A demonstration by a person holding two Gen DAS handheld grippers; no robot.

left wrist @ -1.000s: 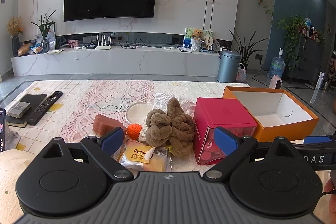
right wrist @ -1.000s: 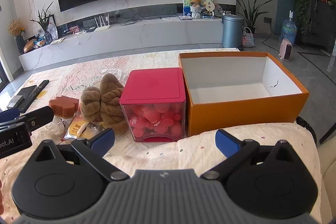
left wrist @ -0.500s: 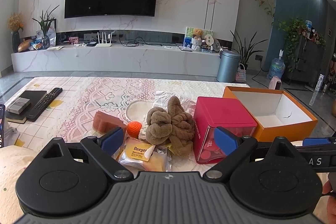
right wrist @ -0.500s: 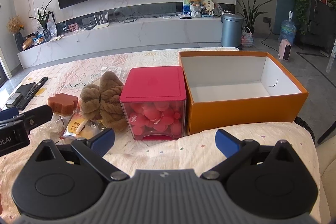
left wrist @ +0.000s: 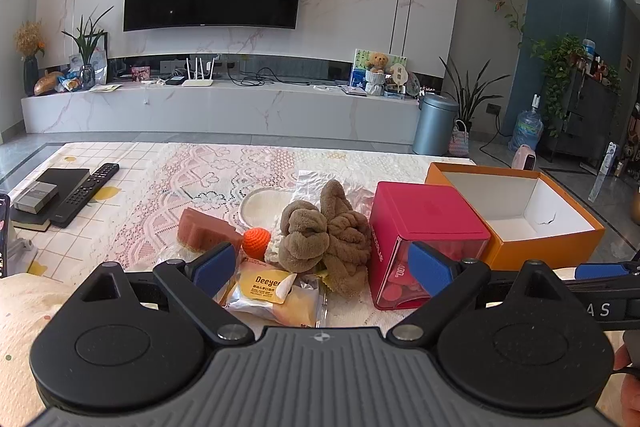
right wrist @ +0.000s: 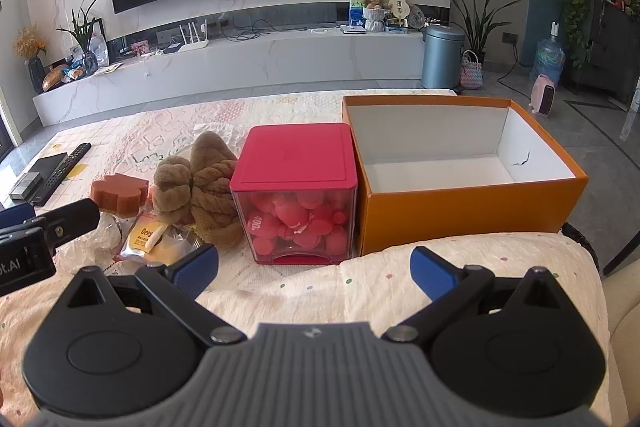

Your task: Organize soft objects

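Observation:
A brown twisted plush towel [left wrist: 326, 233] lies mid-table; it also shows in the right wrist view [right wrist: 200, 187]. Beside it are an orange knitted ball [left wrist: 256, 242], a reddish-brown sponge [left wrist: 204, 231] and a wrapped bread packet [left wrist: 276, 293]. An open orange box [left wrist: 516, 211], empty inside, stands at the right [right wrist: 460, 163]. My left gripper [left wrist: 322, 263] is open and empty, just short of the packet and towel. My right gripper [right wrist: 314, 269] is open and empty, above the cushion in front of the red container.
A red-lidded clear container [right wrist: 296, 191] of pink items stands between towel and box. A remote [left wrist: 86, 193] and a black book with a small box lie at the table's left. A white plate [left wrist: 260, 205] and crumpled plastic lie behind the towel. A patterned cushion [right wrist: 400, 279] is under the right gripper.
Both grippers have drifted slightly; the views shifted a little. Nothing on the table has moved and both jaws stay open.

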